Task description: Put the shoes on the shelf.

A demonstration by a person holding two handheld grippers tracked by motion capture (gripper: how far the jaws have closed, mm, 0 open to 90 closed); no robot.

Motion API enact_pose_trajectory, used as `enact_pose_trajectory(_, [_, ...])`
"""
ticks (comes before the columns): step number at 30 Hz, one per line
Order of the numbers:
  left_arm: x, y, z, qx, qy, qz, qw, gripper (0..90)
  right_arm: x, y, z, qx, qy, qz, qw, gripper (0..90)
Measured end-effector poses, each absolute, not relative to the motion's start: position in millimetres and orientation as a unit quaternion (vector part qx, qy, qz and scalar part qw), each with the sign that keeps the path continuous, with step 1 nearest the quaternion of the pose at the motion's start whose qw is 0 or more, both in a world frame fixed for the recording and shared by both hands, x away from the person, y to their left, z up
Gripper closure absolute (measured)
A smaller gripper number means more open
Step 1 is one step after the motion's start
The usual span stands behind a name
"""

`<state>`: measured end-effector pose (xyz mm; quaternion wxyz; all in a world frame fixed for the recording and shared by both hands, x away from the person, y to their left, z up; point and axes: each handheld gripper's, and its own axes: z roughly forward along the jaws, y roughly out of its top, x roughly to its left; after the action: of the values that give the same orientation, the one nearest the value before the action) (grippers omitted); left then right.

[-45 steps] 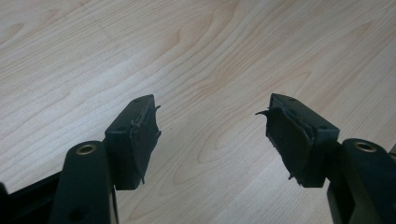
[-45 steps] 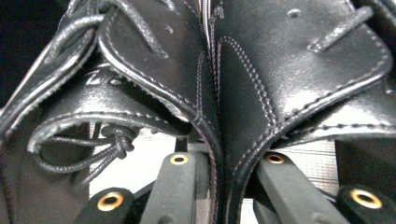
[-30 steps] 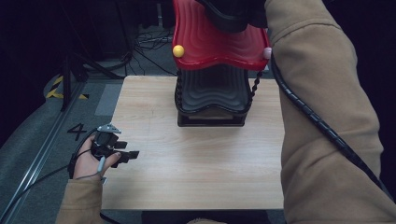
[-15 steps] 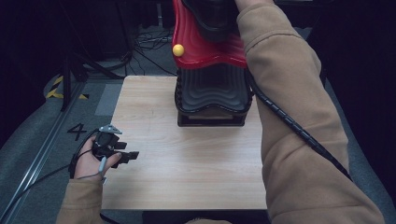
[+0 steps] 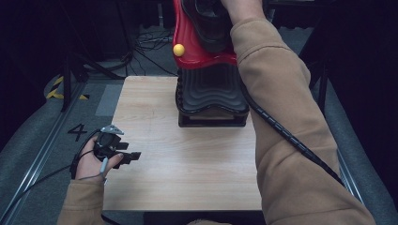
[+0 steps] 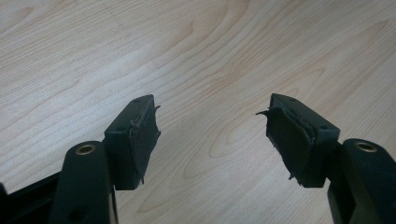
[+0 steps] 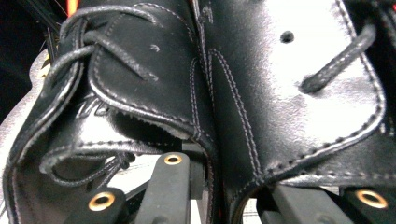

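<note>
One black leather shoe (image 7: pixel 243 93) is pinched at its collar by the right gripper (image 7: pixel 224 186) above the red rack (image 5: pixel 187 42) at the table's (image 5: pixel 187 187) far edge, the left gripper (image 6: pixel 212 140) being spread near the left edge; a slip could be caused by so thin a hold

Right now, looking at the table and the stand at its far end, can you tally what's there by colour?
Black: 2, the ribbed black rack base and the black leather lace-up shoe
Red: 1, the wavy red plastic shelf
Yellow: 1, the small yellow ball at the shelf's edge
Light wood: 1, the wooden tabletop
Total: 5
</note>
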<state>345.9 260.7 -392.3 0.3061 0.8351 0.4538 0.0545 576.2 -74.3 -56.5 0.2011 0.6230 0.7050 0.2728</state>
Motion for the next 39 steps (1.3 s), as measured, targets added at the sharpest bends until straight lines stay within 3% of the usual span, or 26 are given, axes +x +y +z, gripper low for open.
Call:
enact_pose_trajectory(11, [345, 258, -390, 0.835, 0.451, 0.053, 0.309, 34.1, 576, -68, -73, 0.629, 0.706, 0.272, 0.179, 74.5])
enact_pose_trajectory(21, [346, 255, -389, 0.838, 0.447, 0.054, 0.307, 34.1, 572, -75, -74, 0.632, 0.715, 0.260, 0.146, 58.8])
enact_pose_trajectory(29, [344, 250, -387, 0.842, 0.441, 0.054, 0.307, 34.0, 556, -86, -61, 0.630, 0.712, 0.280, 0.131, 56.5])
enact_pose_trajectory(39, [344, 247, -387, 0.845, 0.439, 0.057, 0.300, 33.8, 507, -126, -26, 0.576, 0.747, 0.302, 0.138, 54.4])
